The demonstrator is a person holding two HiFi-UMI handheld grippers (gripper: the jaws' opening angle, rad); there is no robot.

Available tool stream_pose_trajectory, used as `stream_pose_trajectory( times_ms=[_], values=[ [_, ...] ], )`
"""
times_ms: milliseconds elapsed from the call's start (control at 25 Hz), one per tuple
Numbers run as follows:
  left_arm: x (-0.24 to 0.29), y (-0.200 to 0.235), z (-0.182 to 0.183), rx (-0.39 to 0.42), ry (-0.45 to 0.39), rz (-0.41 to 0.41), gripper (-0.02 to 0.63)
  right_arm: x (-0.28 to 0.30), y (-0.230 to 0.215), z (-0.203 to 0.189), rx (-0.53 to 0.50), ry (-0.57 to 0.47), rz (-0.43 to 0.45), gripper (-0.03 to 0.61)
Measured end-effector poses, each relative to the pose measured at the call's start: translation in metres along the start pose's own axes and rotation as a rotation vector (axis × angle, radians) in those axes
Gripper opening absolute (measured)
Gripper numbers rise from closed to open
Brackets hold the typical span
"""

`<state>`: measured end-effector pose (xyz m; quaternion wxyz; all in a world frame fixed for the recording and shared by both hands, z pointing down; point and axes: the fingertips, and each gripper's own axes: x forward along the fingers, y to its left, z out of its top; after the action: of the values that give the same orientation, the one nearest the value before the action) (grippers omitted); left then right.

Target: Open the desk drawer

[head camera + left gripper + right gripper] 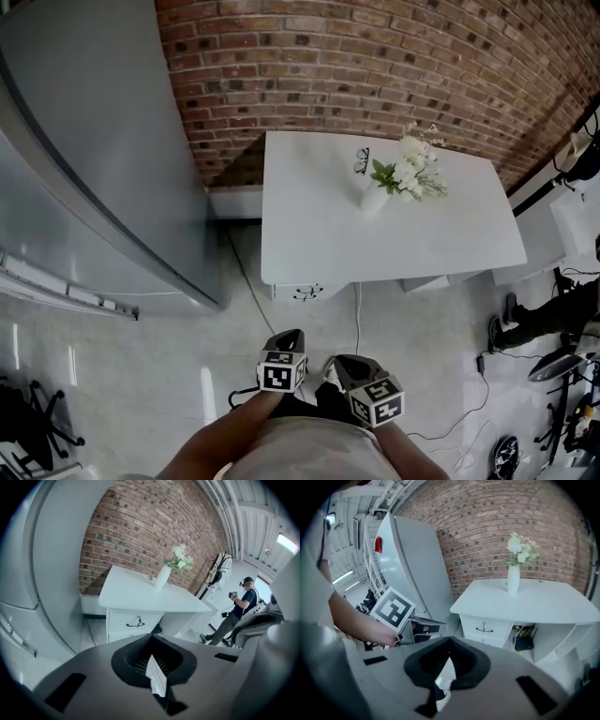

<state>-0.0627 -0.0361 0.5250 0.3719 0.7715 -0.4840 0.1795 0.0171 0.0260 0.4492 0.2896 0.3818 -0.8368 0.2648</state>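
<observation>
Ok so the white desk [309, 234] is backed up against the red brick wall [375, 66]. Its shallow white top drawer with the dark curved handle [306, 292] sits at the desk's front-left corner. It's fully closed, with the face flush with the frame.

The left gripper [289, 337] is down low near the person's body. In the head view the drawer is at about 12 o'clock from it, well apart, with pale floor [187, 375] between them. Its jaws are pressed tight together with nothing in them.

The right gripper [349, 364] is just beside the left one, at roughly its 4 o'clock, and the drawer is at about 11 o'clock from it. Its jaws are also pinched together and empty. Neither claw is touching the handle.

Other stuff:
- A white vase of white flowers [394, 183] stands on the desktop at about 1 o'clock from the drawer.
- A pair of dark-framed glasses [362, 161] lies just beside the vase.
- A tall grey cabinet [94, 141] stands at the desk's 9 o'clock.
- A thin pale cable [357, 314] hangs down from under the desk, near the drawer.
</observation>
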Motion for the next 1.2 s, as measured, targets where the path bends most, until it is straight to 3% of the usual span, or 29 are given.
stream_pose_trajectory(
  times_ms=[120, 240, 440, 680, 880, 1000, 1200],
  values=[
    [0.018, -0.015, 0.012, -0.009, -0.007, 0.018, 0.005, 0.001, -0.017, -0.010, -0.063, 0.058, 0.065, 0.015],
    [0.036, -0.025, 0.015, 0.061, 0.012, 0.047, 0.006, -0.004, -0.024, -0.027, -0.146, 0.120, 0.128, 0.015],
    [0.068, -0.025, 0.031, 0.388, 0.010, 0.120, 0.005, 0.001, -0.044, -0.040, -0.278, 0.172, 0.189, 0.015],
    [0.107, -0.019, 0.021, 0.558, 0.074, 0.113, 0.006, 0.024, -0.051, -0.061, -0.443, 0.237, 0.259, 0.015],
    [0.136, -0.011, 0.016, 0.754, 0.111, 0.112, 0.009, 0.045, -0.056, -0.071, -0.549, 0.256, 0.289, 0.015],
    [0.151, -0.007, 0.006, 0.860, 0.123, 0.109, 0.080, 0.060, -0.056, -0.084, -0.591, 0.269, 0.312, 0.015],
    [0.179, 0.011, -0.013, 1.083, 0.157, 0.152, 0.095, 0.093, -0.059, -0.098, -0.643, 0.265, 0.323, 0.015]
  ],
)
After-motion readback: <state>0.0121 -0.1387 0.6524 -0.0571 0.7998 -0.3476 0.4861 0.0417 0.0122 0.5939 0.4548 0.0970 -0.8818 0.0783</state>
